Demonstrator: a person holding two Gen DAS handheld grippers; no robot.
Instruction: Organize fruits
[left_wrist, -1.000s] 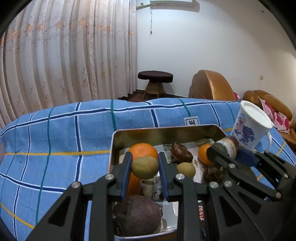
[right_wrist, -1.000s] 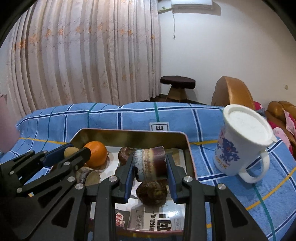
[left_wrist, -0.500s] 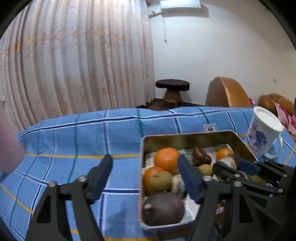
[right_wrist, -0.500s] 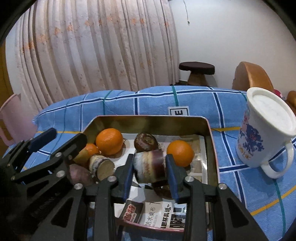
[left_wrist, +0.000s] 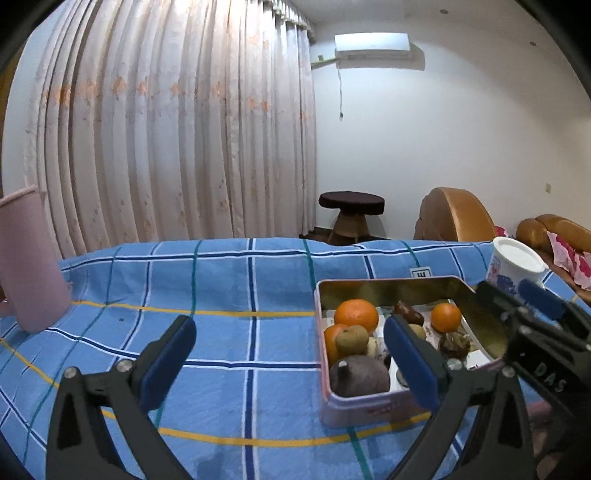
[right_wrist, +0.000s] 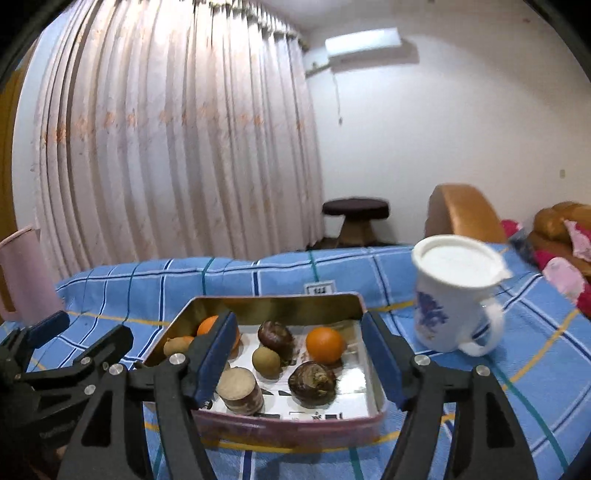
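Observation:
A metal tin (left_wrist: 391, 286) (right_wrist: 273, 304) on the blue checked cloth holds several fruits: oranges (left_wrist: 356, 315) (right_wrist: 325, 345), a kiwi (left_wrist: 351, 339), a dark purple fruit (left_wrist: 360, 376), brown round fruits (right_wrist: 312, 382) and a cut striped piece (right_wrist: 240, 389). My left gripper (left_wrist: 291, 362) is open and empty, to the left of the tin. My right gripper (right_wrist: 304, 354) is open and empty, its fingers standing either side of the tin's near end. It shows at the right in the left wrist view (left_wrist: 532, 310).
A white mug with blue print (right_wrist: 452, 295) (left_wrist: 513, 266) stands right of the tin. A pink jug (left_wrist: 27, 258) (right_wrist: 22, 273) stands at the far left. Curtains, a dark stool (left_wrist: 351, 212) and brown sofas lie behind the table.
Both grippers opened and drew back from the tin. The kiwi from the left gripper and the striped piece from the right gripper now lie in the tin.

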